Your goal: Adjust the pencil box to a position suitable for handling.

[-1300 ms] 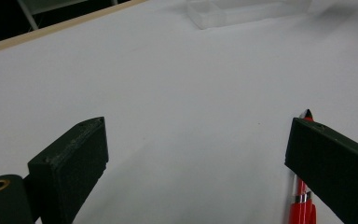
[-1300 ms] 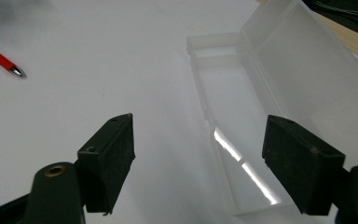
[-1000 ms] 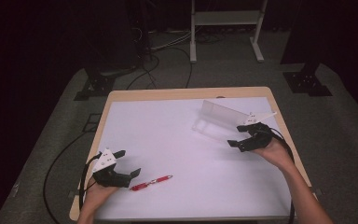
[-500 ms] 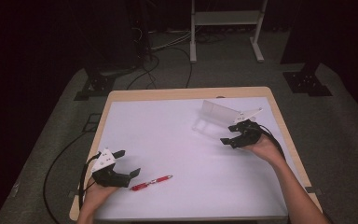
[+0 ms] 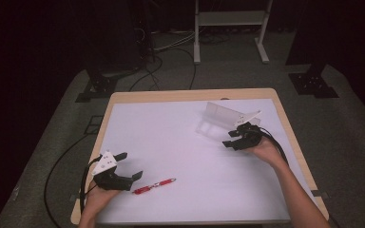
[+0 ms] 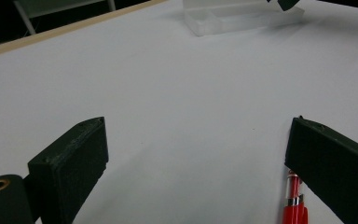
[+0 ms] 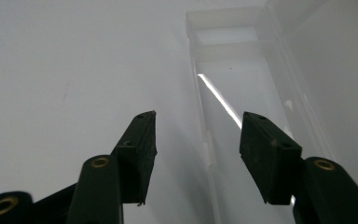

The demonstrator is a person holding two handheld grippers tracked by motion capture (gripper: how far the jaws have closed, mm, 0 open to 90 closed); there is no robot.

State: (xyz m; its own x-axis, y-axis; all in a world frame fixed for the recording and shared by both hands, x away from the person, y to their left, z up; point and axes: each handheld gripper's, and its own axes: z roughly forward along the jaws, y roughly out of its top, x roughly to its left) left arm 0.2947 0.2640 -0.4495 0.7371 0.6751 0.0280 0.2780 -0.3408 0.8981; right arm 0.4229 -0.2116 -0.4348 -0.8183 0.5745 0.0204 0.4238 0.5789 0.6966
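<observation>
A clear plastic box point(image 5: 220, 114) with its lid raised lies at the table's far right; its long tray point(image 7: 242, 79) runs away from my right gripper point(image 7: 198, 135). That gripper point(image 5: 231, 140) sits at the box's near end. Its jaws have just been closing and stand half apart, with the tray's left wall between them, untouched by the pads. A red pen point(image 5: 154, 185) lies near the front left, and its end point(image 6: 294, 200) rests by the right jaw of my left gripper point(image 6: 196, 154). The left gripper point(image 5: 130, 165) is wide open with nothing between its jaws.
The white mat point(image 5: 180, 142) covers the wooden table point(image 5: 190, 95). Cables trail over the grey floor point(image 5: 57, 156) at the left. A white stand point(image 5: 230, 19) rises behind the table.
My right gripper has slid left and down towards the box's near end, and its jaws have narrowed. The left gripper and the pen have not moved.
</observation>
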